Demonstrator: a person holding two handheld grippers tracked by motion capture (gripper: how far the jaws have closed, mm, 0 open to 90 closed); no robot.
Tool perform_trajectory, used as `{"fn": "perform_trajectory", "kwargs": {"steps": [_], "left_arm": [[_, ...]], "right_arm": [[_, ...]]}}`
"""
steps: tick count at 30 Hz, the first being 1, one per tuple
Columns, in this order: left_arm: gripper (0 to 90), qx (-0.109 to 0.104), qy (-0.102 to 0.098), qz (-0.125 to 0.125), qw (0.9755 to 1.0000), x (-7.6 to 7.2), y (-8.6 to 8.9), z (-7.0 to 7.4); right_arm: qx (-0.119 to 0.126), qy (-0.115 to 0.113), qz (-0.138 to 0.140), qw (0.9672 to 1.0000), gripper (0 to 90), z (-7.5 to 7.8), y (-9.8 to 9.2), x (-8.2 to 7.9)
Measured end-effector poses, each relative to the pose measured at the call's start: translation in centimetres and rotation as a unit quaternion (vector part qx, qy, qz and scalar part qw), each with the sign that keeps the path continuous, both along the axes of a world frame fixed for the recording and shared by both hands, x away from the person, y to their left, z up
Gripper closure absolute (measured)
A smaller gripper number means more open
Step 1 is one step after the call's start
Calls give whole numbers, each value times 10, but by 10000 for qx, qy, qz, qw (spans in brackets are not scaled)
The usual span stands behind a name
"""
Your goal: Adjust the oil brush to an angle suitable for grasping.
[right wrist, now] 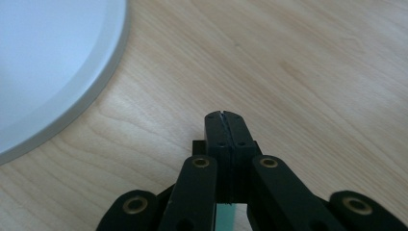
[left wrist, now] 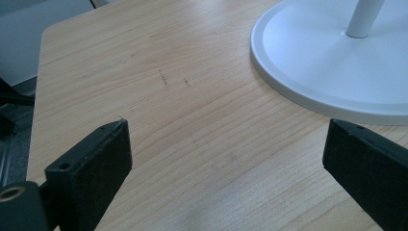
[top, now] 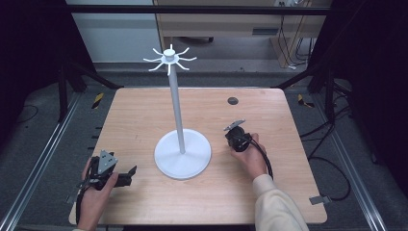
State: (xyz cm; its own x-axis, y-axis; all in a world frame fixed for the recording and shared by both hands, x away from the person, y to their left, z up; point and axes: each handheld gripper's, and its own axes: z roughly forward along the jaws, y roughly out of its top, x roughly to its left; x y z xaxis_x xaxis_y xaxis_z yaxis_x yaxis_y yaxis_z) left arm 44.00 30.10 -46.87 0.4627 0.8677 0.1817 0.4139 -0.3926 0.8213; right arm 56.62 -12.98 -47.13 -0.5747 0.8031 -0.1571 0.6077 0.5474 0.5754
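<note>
**Both claws at rest beside the bare stand**

I judge this a waiting step: nothing is held, and the white stand (top: 182, 153) sits mid-table (top: 144, 110) with all its hooks bare. My left gripper (top: 126, 176) lies low near the front left corner, jaws spread wide, aimed toward the stand's base. My right gripper (right wrist: 225, 117) rests just right of the base, jaws pressed together on nothing. Next I'd need something to hang.
</note>
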Motion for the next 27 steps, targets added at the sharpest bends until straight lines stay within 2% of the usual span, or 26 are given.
{"fn": "perform_trajectory", "kwargs": {"steps": [8,9,12,15,16,18,22,27], "left_arm": [[27,8,12,-16,10000,0,0,0],[27,13,15,-15,10000,0,-1,0],[28,12,15,-22,10000,0,-1,0],[27,12,14,-21,10000,0,-1,0],[28,11,13,-19,10000,0,-1,0],[28,6,15,-22,10000,0,-1,0],[28,7,10,-23,10000,0,-1,0],[28,12,16,-41,10000,0,-1,0]], "right_arm": [[-201,146,31,9997,900,-7,2,1],[-168,160,32,9997,900,-8,2,1],[-204,152,34,9997,900,-7,2,1],[-349,111,40,9993,900,-8,5,0],[-464,74,6,9989,900,-8,5,0],[-496,66,-9,9987,900,-8,5,1],[-613,34,-198,9979,900,-8,-1,3],[-506,67,-494,9975,900,-5,-13,5]]}}
